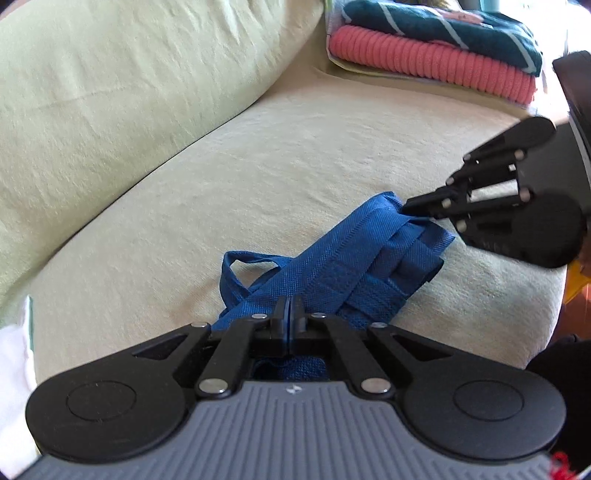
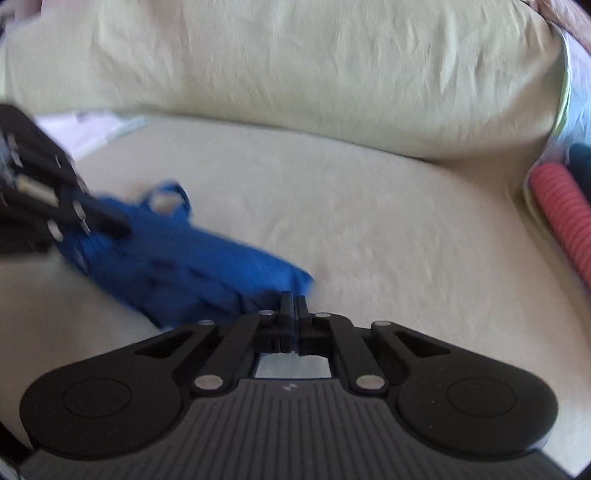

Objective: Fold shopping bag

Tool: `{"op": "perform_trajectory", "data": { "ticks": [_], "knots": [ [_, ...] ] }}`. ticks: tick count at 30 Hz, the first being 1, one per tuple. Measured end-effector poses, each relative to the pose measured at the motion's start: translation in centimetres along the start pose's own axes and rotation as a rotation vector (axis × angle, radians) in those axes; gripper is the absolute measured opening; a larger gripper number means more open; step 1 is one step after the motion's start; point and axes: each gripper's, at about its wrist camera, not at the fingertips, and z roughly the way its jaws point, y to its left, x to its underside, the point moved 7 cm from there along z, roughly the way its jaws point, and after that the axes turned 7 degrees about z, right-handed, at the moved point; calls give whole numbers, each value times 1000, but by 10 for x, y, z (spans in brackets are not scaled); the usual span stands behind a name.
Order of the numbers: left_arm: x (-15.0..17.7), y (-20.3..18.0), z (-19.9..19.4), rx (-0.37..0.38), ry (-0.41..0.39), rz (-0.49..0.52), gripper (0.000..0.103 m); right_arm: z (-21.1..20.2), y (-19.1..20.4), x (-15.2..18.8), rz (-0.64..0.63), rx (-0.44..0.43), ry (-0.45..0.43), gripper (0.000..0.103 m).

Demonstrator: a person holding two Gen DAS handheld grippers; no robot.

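Observation:
A blue woven shopping bag [image 1: 354, 266] lies bunched into a long strip on the pale sofa seat [image 1: 207, 192], its handle loops [image 1: 236, 266] sticking out to the left. My left gripper [image 1: 290, 310] is shut on the bag's near end. My right gripper [image 1: 408, 206] comes in from the right, shut on the bag's far end. In the blurred right wrist view the bag [image 2: 192, 266] runs from my right gripper [image 2: 293, 302], shut on its corner, to the left gripper [image 2: 118, 227] at its other end.
A pale green back cushion [image 1: 129, 81] runs behind the seat. Folded clothes, a pink knit [image 1: 436, 62] under a dark green piece [image 1: 443, 26], are stacked at the seat's far end. White cloth [image 1: 11, 369] lies at the left. The seat's front edge [image 1: 546, 314] drops off at right.

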Motion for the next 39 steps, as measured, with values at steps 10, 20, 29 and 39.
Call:
{"op": "perform_trajectory", "data": {
  "ticks": [10,20,29,39],
  "knots": [
    [-5,-2,1,-11,23,32,0,-38,-2,-48,69,-40,-91,6],
    [-5,4,-20,-81,-18,-18,0,-25,11,-36,177,-143,-44,9],
    [13,11,-14,-67,-21,-129,0,-25,7,-32,209,-170,-45,9],
    [19,8,-15,-137,-34,-122,0,-25,5,-32,230,-191,-44,9]
  ]
}}
